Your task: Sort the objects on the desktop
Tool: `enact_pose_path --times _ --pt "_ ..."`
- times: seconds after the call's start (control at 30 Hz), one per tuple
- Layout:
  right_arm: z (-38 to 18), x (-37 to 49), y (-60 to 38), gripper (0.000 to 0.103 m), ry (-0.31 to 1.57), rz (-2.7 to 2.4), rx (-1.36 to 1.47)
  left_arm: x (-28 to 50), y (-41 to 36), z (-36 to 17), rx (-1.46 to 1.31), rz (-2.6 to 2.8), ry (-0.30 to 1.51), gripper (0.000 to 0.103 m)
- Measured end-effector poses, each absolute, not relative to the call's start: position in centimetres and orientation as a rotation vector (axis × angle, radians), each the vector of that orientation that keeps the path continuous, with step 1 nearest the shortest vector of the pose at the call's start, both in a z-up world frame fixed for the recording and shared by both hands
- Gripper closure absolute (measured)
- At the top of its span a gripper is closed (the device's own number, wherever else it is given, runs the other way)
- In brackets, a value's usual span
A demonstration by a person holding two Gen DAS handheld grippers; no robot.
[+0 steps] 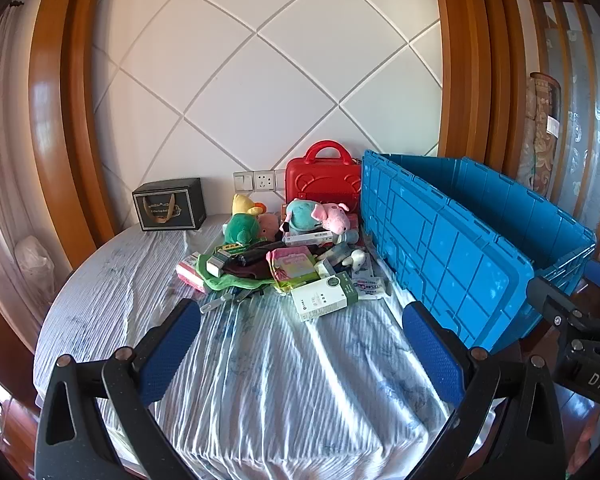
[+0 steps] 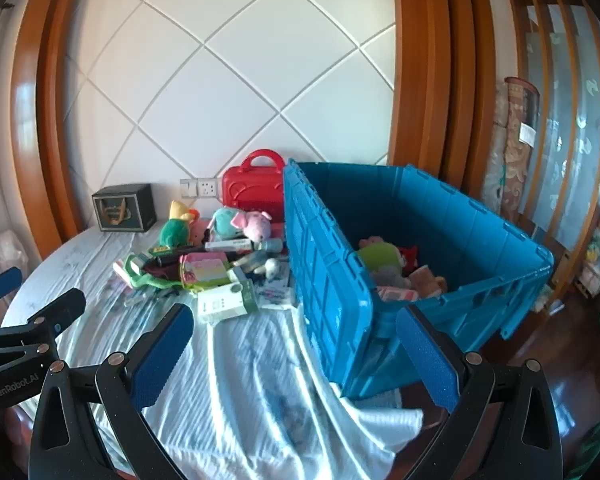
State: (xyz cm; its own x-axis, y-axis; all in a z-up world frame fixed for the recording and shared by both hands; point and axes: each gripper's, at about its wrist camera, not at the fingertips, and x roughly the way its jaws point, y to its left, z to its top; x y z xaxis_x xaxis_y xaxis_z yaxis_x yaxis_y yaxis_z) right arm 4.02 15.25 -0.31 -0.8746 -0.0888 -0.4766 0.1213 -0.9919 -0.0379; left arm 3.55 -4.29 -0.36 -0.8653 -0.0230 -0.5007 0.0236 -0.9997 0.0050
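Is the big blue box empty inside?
No, the blue box already has soft toys lying in it.

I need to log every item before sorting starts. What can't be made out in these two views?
- Inside of the blue crate: hidden by its near wall in the left wrist view; the right wrist view shows only some toys, partly hidden behind that wall.
- Bottom of the pile: buried under the upper items in both views.
- Print on the white-and-green box: too small.
- Floor to the right: cut off by the fisheye edge.
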Motion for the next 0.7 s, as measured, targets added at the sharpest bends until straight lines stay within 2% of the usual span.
enact_pose_path --times 0.37,0.7 --pt "-1.8 2.8 12.7 0.0 0.163 -2.91 0.787 1.6 -6.9 -3.2 0.905 -2.989 0.055 0.0" --pt "-6.4 -8.6 6.9 0.0 0.157 -2.745 0.909 -6.5 -12.8 -8.7 1.038 -2.805 0.007 0.0"
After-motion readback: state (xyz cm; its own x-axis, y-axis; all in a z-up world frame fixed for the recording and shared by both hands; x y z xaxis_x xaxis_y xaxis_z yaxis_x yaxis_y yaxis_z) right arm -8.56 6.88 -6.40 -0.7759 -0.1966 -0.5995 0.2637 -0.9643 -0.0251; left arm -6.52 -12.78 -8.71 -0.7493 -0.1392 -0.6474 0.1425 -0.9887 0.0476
